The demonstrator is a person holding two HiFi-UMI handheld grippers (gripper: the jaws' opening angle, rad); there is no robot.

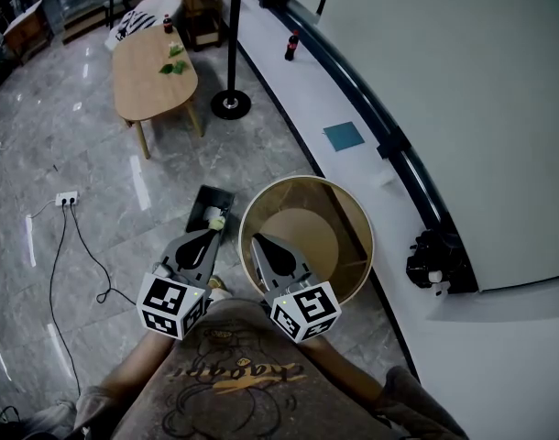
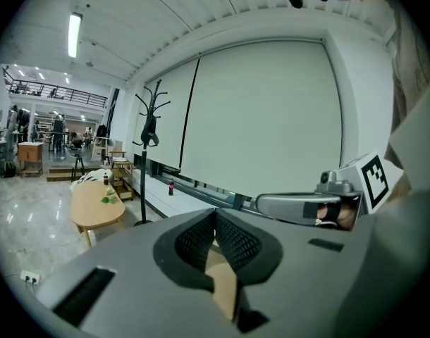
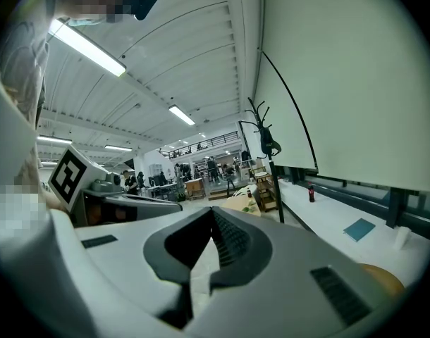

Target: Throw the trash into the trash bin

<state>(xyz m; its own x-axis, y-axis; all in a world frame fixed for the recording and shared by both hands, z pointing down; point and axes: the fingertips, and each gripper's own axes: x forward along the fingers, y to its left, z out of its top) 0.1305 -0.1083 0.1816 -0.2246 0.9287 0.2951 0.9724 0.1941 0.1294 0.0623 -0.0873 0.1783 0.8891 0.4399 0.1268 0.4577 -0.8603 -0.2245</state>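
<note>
The trash bin (image 1: 351,220) is a round tan tub with an open top, standing on the floor in front of me. My right gripper (image 1: 259,242) hovers over its near left rim, shut, with nothing between the pads (image 3: 213,211). My left gripper (image 1: 210,234) is just left of the bin, also shut and empty (image 2: 215,213). Past its tip a small pale crumpled piece of trash (image 1: 216,218) lies on a black tray (image 1: 206,200) on the floor. The bin's tan edge (image 3: 381,279) shows low in the right gripper view.
An oval wooden table (image 1: 154,76) stands further off at the left, beside a black pole on a round base (image 1: 231,104). A power strip with a cable (image 1: 67,198) lies on the floor at the left. A white raised ledge (image 1: 307,108) along the wall carries a bottle (image 1: 291,46).
</note>
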